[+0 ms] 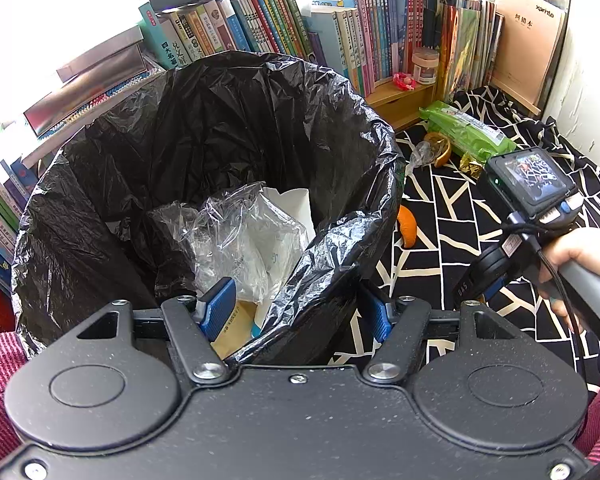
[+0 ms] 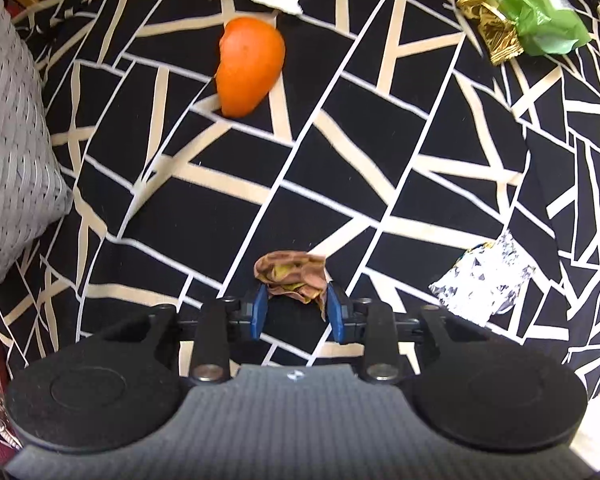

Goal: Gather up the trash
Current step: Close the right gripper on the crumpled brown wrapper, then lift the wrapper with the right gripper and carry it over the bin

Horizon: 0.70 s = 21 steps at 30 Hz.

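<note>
My right gripper (image 2: 296,306) pinches a crumpled brown wrapper (image 2: 292,274) at lower centre. Orange peel (image 2: 250,66) lies upper left on the patterned cloth (image 2: 220,216). My left gripper (image 1: 300,310) straddles the bin liner's (image 1: 332,248) rim, fingers apart.

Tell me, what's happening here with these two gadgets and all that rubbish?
A person is clearing litter off a black patterned cloth with two hand-held grippers. The left gripper straddles the rim of a bin lined with a black bag, which already holds clear plastic and paper. The right gripper has its blue fingers around a crumpled brown wrapper. An orange peel, a foil scrap and a green packet lie on the cloth.
</note>
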{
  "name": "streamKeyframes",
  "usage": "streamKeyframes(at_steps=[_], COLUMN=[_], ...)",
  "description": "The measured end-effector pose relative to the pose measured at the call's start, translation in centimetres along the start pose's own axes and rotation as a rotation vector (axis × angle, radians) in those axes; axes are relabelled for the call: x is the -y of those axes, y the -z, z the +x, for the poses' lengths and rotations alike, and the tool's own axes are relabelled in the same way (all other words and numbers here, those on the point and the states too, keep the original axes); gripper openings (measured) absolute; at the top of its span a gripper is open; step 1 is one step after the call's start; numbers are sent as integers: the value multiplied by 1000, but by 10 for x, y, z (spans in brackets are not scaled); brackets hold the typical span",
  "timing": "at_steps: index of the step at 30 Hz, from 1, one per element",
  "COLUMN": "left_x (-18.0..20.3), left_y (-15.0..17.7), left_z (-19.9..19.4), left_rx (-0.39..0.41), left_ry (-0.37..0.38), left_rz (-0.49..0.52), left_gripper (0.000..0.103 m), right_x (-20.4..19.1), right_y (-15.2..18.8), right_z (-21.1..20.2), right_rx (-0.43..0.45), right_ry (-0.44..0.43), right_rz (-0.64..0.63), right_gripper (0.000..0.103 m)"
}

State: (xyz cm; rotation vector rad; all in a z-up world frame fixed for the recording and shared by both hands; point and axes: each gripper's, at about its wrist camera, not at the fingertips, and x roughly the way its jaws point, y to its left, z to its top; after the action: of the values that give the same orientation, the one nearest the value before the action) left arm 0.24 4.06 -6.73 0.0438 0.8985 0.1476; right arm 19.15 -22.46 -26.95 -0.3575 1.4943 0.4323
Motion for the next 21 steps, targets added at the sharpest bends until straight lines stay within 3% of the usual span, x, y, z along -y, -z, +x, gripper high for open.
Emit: streamKeyframes(at_steps=[3, 6, 11, 16, 21], left_x=[0, 0, 0, 0, -1], left_y=[0, 0, 0, -2, -2], left_z=[0, 0, 0, 0, 0], left_rx=[0, 0, -1, -2, -2], left_ry=[0, 0, -1, -2, -2], left_rz=[0, 0, 1, 1, 3], left_gripper=[65, 65, 65, 65, 65], right_x=[-5, -11, -24, -29, -32], right_y=[5, 7, 8, 3, 4], right_z=[0, -3, -29, -88, -172], right_rx=[-14, -19, 55, 212, 441], right_ry=[-6, -68, -153, -241, -339], right_rz=[-21, -23, -27, -52, -101], right_gripper=[40, 40, 41, 41, 41])
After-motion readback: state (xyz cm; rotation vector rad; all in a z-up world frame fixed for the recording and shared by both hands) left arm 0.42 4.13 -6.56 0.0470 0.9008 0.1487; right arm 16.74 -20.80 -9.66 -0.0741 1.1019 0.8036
